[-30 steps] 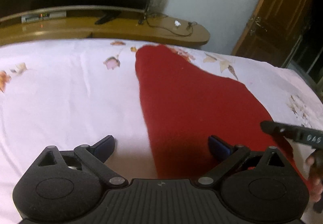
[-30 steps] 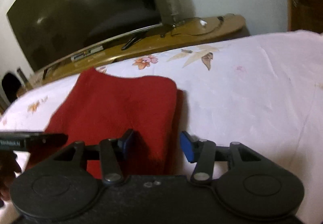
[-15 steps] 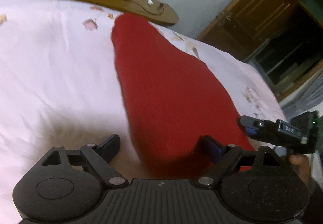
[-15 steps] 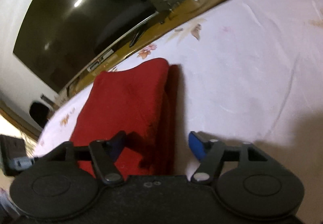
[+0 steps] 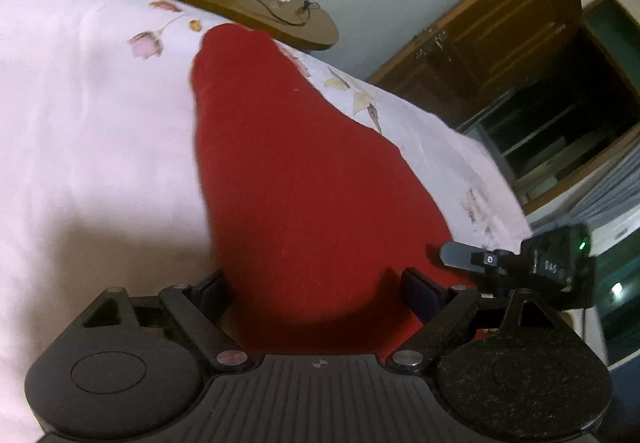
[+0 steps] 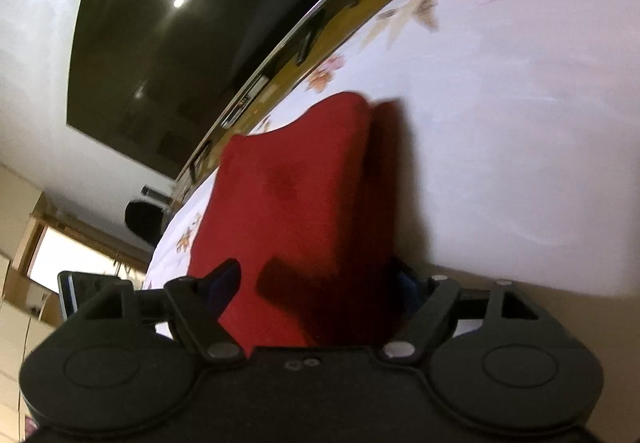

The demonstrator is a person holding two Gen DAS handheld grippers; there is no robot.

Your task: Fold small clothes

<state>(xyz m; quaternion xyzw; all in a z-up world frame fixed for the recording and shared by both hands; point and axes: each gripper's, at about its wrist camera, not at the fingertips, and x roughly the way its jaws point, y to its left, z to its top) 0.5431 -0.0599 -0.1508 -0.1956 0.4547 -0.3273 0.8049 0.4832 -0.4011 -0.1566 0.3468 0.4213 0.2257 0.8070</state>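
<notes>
Red garment flat on the flowered bedsheet, both our grippers at its near end

We see the red garment (image 5: 288,171) lying lengthwise on the pale sheet (image 5: 80,123). Our left gripper (image 5: 314,289) stands wide, straddling the cloth's near edge without pinching it. Our right gripper (image 6: 316,283) is opening, red cloth between its jaws, unpressed. A wooden bench (image 5: 256,9) runs past the bed's far edge
</notes>
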